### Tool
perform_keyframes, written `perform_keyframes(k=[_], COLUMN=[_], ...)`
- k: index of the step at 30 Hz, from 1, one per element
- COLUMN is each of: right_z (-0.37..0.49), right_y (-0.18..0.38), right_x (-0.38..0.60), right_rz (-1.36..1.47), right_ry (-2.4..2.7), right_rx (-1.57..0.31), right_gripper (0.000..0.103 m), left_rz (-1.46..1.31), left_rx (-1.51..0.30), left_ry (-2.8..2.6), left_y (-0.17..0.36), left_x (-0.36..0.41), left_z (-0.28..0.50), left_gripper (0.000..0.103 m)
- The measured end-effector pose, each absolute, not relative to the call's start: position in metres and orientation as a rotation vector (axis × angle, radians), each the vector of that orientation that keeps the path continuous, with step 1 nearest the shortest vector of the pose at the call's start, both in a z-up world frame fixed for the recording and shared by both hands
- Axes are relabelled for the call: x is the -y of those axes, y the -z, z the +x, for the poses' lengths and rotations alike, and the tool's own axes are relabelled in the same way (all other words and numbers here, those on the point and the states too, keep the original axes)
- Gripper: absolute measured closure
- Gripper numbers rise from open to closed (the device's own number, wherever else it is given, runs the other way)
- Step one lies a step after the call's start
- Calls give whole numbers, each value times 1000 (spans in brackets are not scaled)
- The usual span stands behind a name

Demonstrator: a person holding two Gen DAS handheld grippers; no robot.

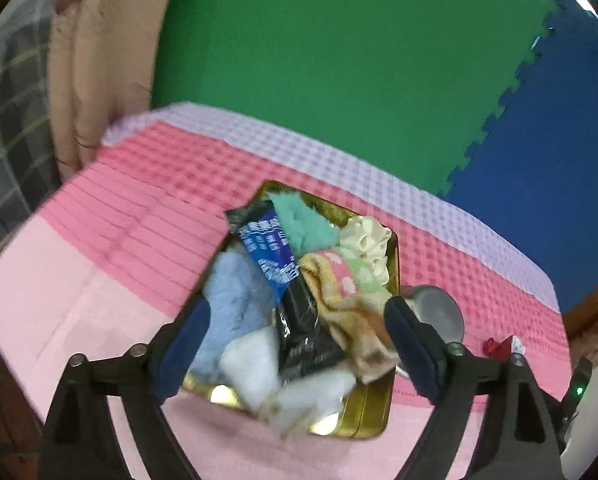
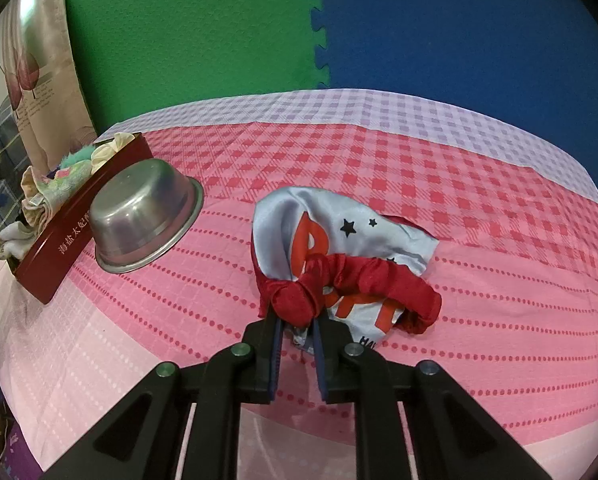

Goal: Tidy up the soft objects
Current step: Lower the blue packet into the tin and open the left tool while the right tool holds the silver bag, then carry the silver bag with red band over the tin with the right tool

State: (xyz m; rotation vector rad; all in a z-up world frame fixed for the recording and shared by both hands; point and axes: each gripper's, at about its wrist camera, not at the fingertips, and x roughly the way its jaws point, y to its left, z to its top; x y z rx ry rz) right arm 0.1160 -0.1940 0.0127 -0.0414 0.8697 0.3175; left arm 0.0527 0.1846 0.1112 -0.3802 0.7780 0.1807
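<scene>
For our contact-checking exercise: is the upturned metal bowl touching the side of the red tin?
Touching. In the right wrist view the metal bowl leans tilted against the red tin, its base pressed to the tin's lettered wall.

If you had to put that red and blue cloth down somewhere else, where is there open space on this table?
Bare pink tablecloth stretches to the right of and behind the satin cloth held in the right gripper, up to the lilac checked edge. There is also a strip between the cloth and the upturned metal bowl. The tin box under the open left gripper is crammed.
</scene>
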Motion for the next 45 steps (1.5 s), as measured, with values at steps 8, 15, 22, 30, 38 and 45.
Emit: perform_keyframes(k=[8, 15, 22, 30, 38, 45], right_z=[114, 112, 107, 106, 130, 156], right_y=[-12, -16, -31, -78, -122, -128], right_x=[193, 191, 184, 133, 65, -6], right_rz=[-48, -52, 20, 25, 43, -13], right_ry=[-313, -317, -350, -477, -609, -689], right_rx=[-866, -884, -917, -872, -832, -835], right_gripper=[89, 90, 90, 90, 90, 90], left_rz=[-311, -258, -288, -329, -314, -287], left_rx=[-770, -798, -831, -855, -838, -850], left_ry=[-232, -260, -265, -251, -247, -246], left_y=[-110, -97, -84, -77, -80, -79], left_x=[-149, -139, -145, -151, -149, -148], left_z=[-20, -48, -51, -52, -52, -49], left_gripper=[10, 10, 10, 10, 10, 10])
